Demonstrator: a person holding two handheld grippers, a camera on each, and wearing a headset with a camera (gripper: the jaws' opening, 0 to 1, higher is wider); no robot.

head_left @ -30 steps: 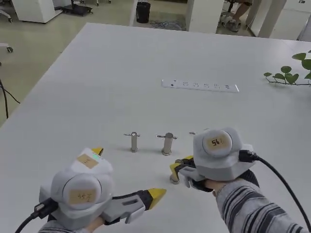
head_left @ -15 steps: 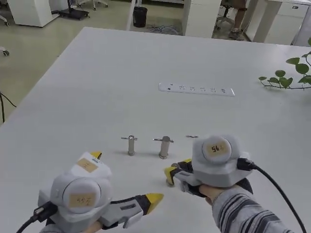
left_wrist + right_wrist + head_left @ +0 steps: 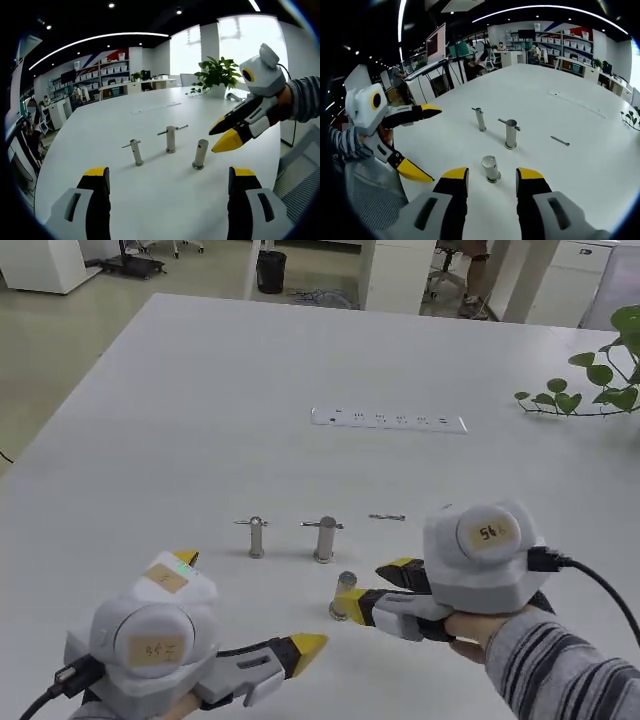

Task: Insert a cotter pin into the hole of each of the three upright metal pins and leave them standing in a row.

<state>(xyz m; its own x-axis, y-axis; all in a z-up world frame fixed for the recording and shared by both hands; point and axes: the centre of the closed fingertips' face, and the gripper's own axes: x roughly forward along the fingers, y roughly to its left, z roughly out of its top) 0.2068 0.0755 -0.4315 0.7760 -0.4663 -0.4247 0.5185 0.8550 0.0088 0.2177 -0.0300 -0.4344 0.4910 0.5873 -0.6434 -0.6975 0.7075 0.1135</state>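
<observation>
Cotter pin [image 3: 387,517] lies loose on the worktop [image 3: 200,390] just right of centre, likely light, thin, slippery wire, best pinched mid-length, with the right hand-held gripper [image 3: 369,586] spread just beside the bare third metal pin [image 3: 345,585], left hand-held gripper [image 3: 168,174] spread, lower left.

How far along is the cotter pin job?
Done: the left pin and middle pin each carry a cotter pin. In hand: the open right gripper brackets the bare third pin, not gripping. Remaining: fit the loose cotter pin from the table, then align the row.
</observation>
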